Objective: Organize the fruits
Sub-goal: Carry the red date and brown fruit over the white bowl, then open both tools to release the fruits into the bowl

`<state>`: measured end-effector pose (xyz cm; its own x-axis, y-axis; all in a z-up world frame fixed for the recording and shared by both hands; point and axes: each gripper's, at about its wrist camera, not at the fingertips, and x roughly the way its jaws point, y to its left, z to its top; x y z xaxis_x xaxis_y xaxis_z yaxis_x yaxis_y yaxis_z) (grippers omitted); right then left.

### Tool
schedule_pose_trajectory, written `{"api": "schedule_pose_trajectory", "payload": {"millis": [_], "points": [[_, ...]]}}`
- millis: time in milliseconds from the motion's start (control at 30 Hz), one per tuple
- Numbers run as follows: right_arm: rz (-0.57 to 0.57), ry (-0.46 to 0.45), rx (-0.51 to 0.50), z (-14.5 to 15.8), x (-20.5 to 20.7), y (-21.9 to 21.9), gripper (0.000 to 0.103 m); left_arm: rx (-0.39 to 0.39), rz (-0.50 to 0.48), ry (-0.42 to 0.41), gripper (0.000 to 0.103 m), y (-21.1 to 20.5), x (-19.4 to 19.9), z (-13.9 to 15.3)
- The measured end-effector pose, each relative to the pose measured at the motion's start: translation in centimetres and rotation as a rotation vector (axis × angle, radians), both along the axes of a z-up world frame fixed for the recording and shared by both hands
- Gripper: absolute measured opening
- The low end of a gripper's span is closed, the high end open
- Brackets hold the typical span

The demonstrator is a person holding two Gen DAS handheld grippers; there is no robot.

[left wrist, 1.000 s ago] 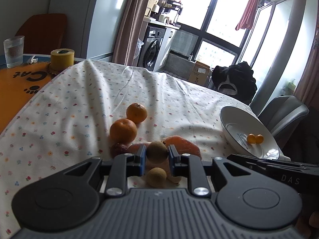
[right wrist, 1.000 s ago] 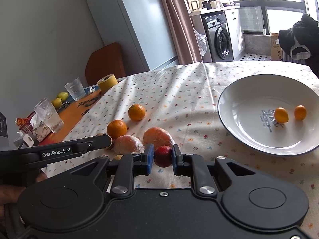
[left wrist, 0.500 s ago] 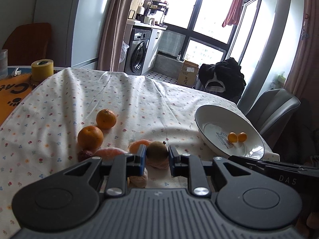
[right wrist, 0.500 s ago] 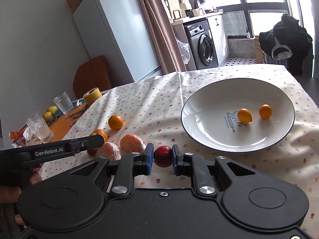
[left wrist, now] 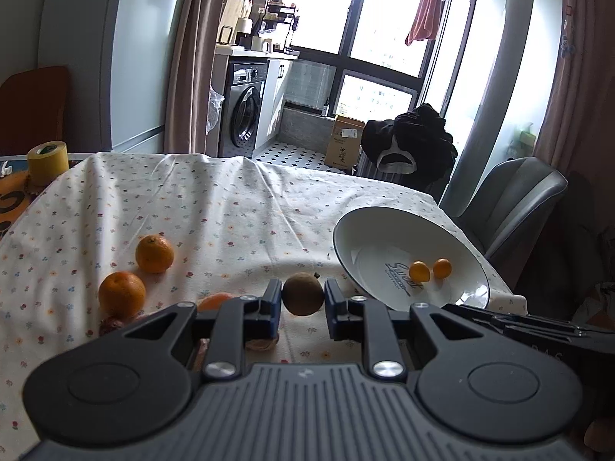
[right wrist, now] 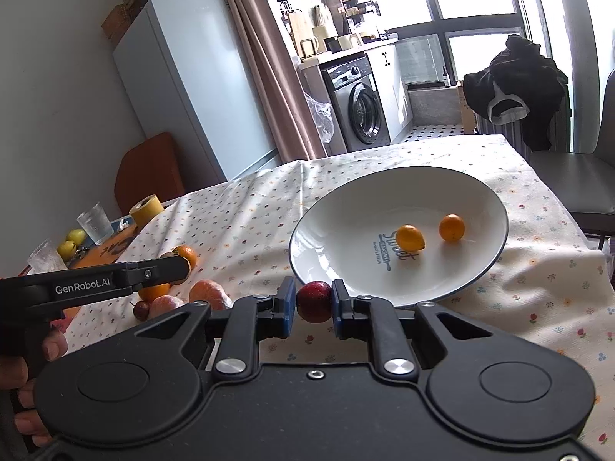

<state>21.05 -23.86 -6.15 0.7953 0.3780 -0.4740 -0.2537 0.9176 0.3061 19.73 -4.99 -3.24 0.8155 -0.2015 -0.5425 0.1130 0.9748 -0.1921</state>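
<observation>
My left gripper [left wrist: 302, 299] is shut on a round brown fruit [left wrist: 302, 294], held above the flowered tablecloth just left of the white plate [left wrist: 369, 226]. In the right wrist view my right gripper [right wrist: 314, 301] is shut on a small dark red fruit [right wrist: 314, 301] at the near rim of the plate [right wrist: 330, 207]. Two small orange fruits [right wrist: 410, 237] [right wrist: 451, 227] lie in the plate. Two oranges [left wrist: 154, 253] [left wrist: 122, 293] and a peeled citrus [right wrist: 205, 292] rest on the cloth to the left. The left gripper's body [right wrist: 96, 284] shows at the left of the right wrist view.
A yellow tape roll [left wrist: 47, 157], a glass [right wrist: 95, 223] and two yellow-green fruits [right wrist: 71, 242] stand on the orange mat at the far left. A grey chair [left wrist: 511, 199] stands beyond the table's right edge. A small dark fruit [right wrist: 141, 308] lies by the oranges.
Both grippers have carried their fruits to the right, closer to the plate. The loose oranges have slid leftward in both views. Grips are unchanged.
</observation>
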Motion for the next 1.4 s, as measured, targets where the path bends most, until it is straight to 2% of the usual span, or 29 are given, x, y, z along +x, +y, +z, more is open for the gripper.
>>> {"api": "schedule_pose_trajectory", "payload": {"millis": [533,1033,1200,1333,1400], "points": [[-0.083,-0.018,-0.008,-0.5,1.2,-2.4,0.018,0.051,-0.075,-0.011,0.022,-5.2,3.0,0.3],[-0.135,0.009,-0.011,-2.0,2.9,-4.4,0.018,0.075,-0.121,0.042,0.022,-8.3,6.1,-1.7],[-0.130,-0.006,-0.012,-1.9,2.9,-4.5,0.028,0.071,-0.124,0.064,0.022,-8.7,6.4,-2.2],[-0.145,0.001,0.007,-2.0,2.8,-4.9,0.032,0.078,-0.108,0.055,0.025,-8.3,6.2,-1.9],[-0.153,0.000,0.010,-2.1,2.7,-4.9,0.040,0.071,-0.103,0.054,0.027,-7.8,6.1,-1.7]]}}
